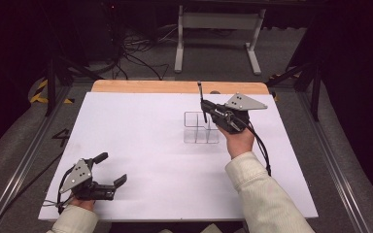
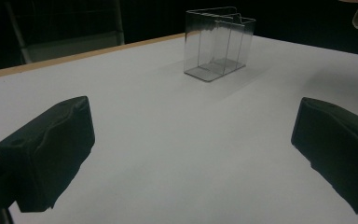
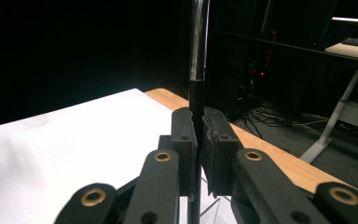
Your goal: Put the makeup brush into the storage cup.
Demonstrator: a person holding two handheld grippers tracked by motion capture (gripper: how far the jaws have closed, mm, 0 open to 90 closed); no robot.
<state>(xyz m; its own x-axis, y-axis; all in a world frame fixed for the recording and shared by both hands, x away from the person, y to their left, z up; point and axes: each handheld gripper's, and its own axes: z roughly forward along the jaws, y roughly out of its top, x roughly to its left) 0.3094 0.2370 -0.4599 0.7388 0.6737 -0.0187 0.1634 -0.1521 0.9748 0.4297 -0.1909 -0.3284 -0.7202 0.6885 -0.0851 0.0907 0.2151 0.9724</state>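
Sleeves point(image 1: 260, 194) near; white table point(image 1: 141, 160), seemingly dark room behind.

floor: grey carpet point(image 1: 141, 73) | cables point(image 1: 131, 53) (tangled) | white desk frame point(image 1: 218, 29) | surroundings dark

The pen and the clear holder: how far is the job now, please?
Done: the right gripper is shut on the pen and holds it upright above the clear holder. In hand: bringing the pen over a compartment; its lower end is hidden behind the jaws, so I cannot tell if it has entered. Left: probably lowering and releasing it. The left gripper is open, low over the table.
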